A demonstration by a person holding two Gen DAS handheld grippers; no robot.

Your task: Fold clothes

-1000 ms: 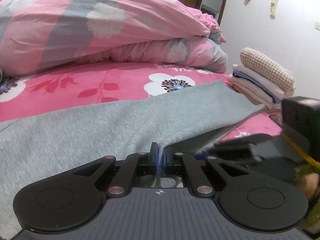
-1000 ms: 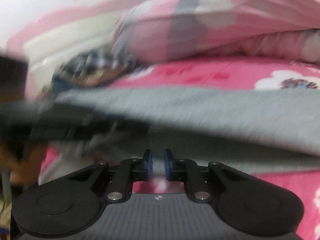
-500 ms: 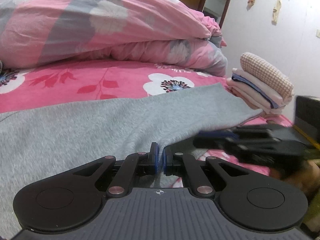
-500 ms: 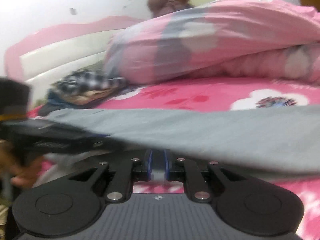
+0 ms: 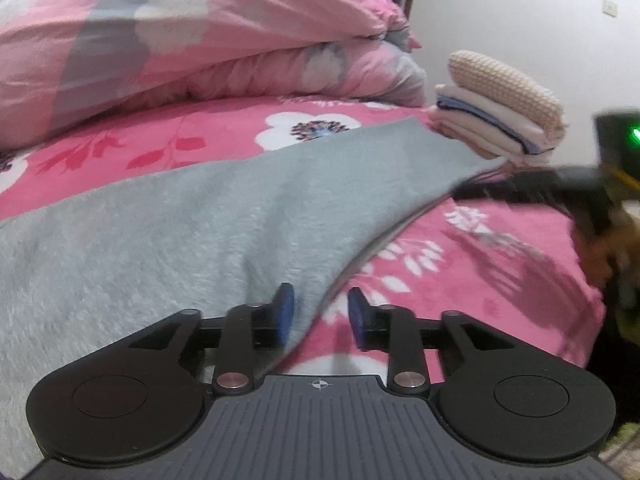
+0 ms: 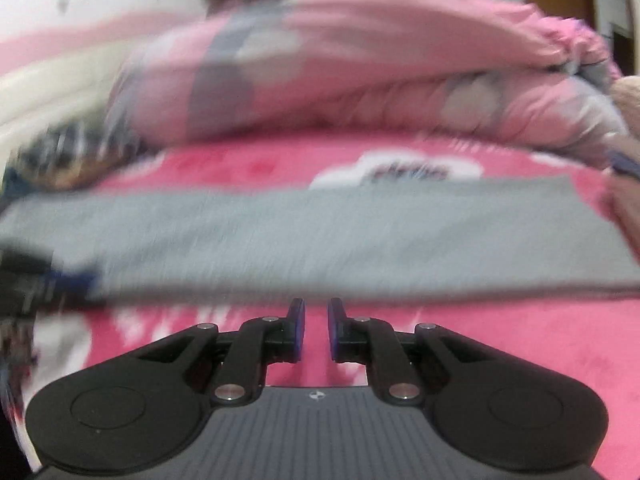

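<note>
Left gripper just opened off grey garment; right gripper narrowly parted, empty

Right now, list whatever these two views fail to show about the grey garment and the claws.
- Grey garment: its type; left wrist view crops it at the left edge.
- Its near edge, right wrist view: motion blur hides folds.
- Right claw, left wrist view: only a dark smear.
- Left claw, right wrist view: blurred, cut off.
</note>
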